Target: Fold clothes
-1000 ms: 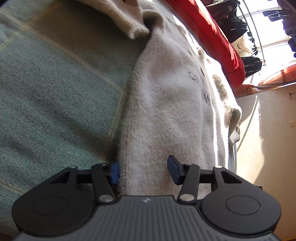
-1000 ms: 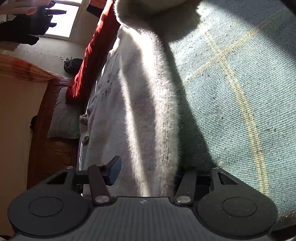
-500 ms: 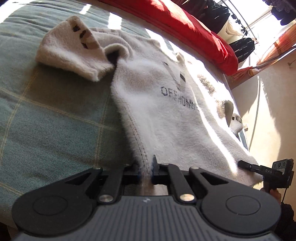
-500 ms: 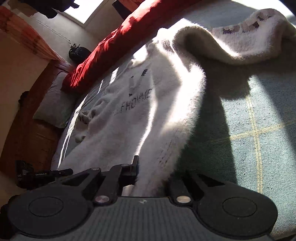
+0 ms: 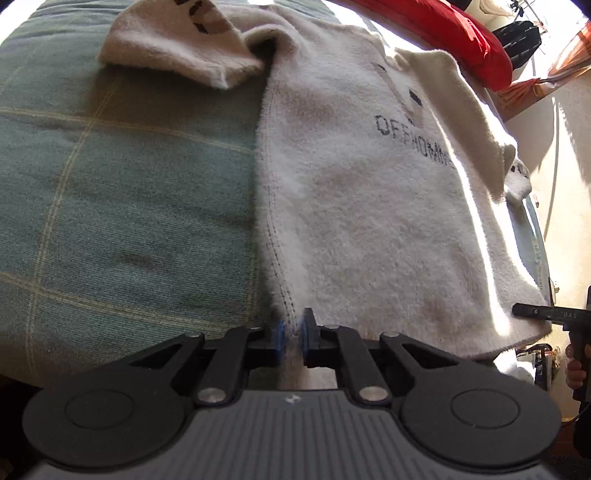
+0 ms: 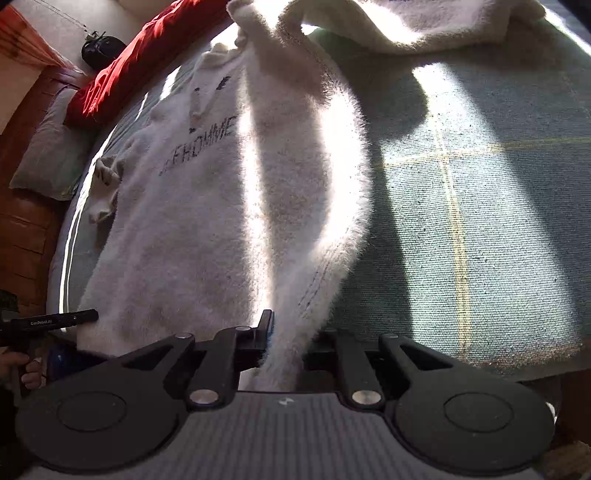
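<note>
A fluffy white sweater (image 5: 369, 221) with dark lettering lies front up on a green plaid bedspread (image 5: 110, 184). One sleeve (image 5: 177, 44) is folded out to the left. My left gripper (image 5: 291, 338) is shut on the hem's left corner, blue pads pressed on the seam. In the right wrist view the sweater (image 6: 207, 221) rises in a bunched ridge into my right gripper (image 6: 288, 343). Those jaws are opening slightly, with the hem still pinched between them. Each view shows a black finger (image 5: 532, 314) of the other gripper at the far hem corner.
A red quilt (image 5: 443, 33) runs along the far side of the bed. A grey pillow (image 6: 48, 147) and the wooden bed frame (image 6: 22, 229) lie at the left of the right wrist view. Dark clothes hang on a rack (image 5: 521, 37) by the window.
Both grippers went from open around the hem to shut on it. Both then rose and tipped, lifting the hem corners off the bedspread.
</note>
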